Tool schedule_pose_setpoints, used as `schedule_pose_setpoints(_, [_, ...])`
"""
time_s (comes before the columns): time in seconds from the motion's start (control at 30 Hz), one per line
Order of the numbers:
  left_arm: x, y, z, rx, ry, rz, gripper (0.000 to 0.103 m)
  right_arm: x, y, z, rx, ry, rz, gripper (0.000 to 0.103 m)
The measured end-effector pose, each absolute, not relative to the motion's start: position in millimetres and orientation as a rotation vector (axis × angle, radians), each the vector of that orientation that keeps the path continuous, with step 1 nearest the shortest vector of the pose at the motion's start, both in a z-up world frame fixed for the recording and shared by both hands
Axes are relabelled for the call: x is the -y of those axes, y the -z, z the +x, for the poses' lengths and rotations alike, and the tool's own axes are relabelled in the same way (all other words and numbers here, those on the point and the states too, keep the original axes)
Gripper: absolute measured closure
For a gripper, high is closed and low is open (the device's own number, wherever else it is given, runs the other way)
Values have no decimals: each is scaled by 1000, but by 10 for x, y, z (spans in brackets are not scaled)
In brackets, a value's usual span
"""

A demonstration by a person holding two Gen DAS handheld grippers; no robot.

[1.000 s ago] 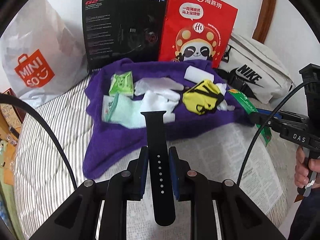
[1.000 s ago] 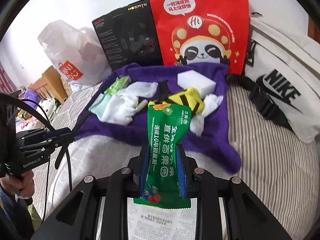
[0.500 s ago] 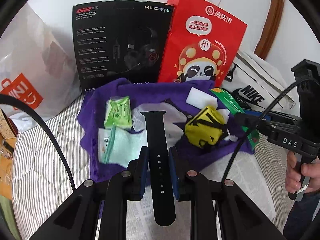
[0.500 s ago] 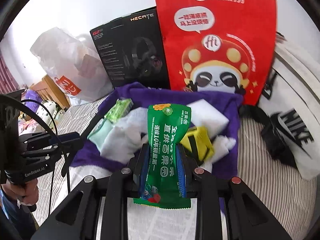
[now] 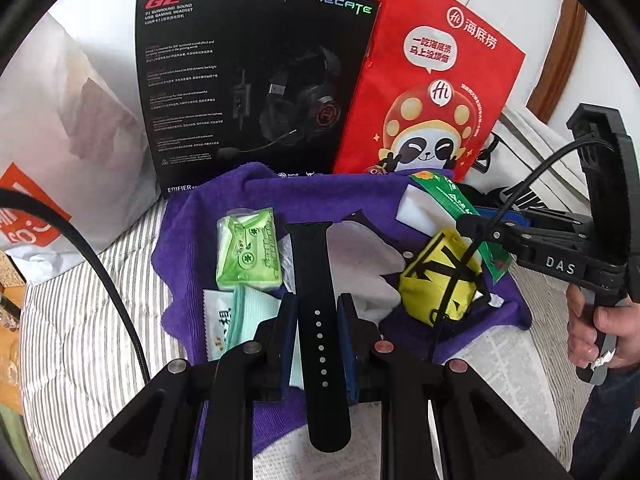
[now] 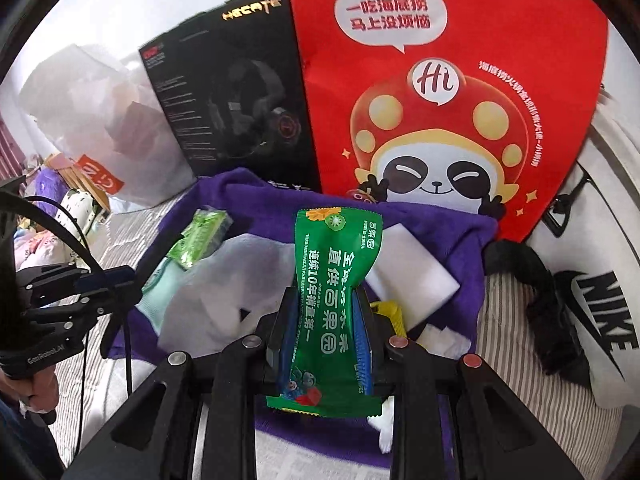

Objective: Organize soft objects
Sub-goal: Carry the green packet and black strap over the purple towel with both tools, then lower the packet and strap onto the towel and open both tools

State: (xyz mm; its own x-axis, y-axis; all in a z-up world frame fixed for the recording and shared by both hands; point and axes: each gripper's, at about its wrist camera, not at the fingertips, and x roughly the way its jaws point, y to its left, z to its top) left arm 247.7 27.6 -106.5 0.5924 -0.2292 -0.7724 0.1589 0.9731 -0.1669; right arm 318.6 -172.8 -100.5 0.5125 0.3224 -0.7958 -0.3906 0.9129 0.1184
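The black strap (image 5: 318,320) stands lengthwise between the jaws of the left gripper (image 5: 317,312), which pinch it at its holed part; its far end reaches out over the purple towel (image 5: 208,216). The green packet (image 6: 334,300) is pinched at its waist by the jaws of the right gripper (image 6: 325,312), its top rising ahead of them and its bottom edge hanging behind.

Ahead of the left jaws and to their left lies a light green tissue pack (image 5: 248,254) on the towel, with a mint cloth (image 5: 256,316) just beside the left finger. To the right of those jaws sits a yellow pouch (image 5: 440,280) with black straps, and a white glove (image 5: 360,256) lies between pouch and strap. A white sponge (image 6: 412,280) lies just right of the right jaws, on the towel.

Beyond the towel stand a black box (image 5: 256,80) and a red bag (image 5: 432,76), side by side. A white Nike bag (image 6: 600,292) lies far right of the right jaws, and a Miniso bag (image 5: 60,152) far left of the left jaws. All of it rests on a striped mattress (image 5: 92,320).
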Motion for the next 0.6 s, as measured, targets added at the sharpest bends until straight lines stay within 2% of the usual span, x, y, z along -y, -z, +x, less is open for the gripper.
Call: schedule_pose_setpoints(0.6, [-359,1492,2844,-999,250,-121,83,1383,1595,3637,-1092,-413,-172,76])
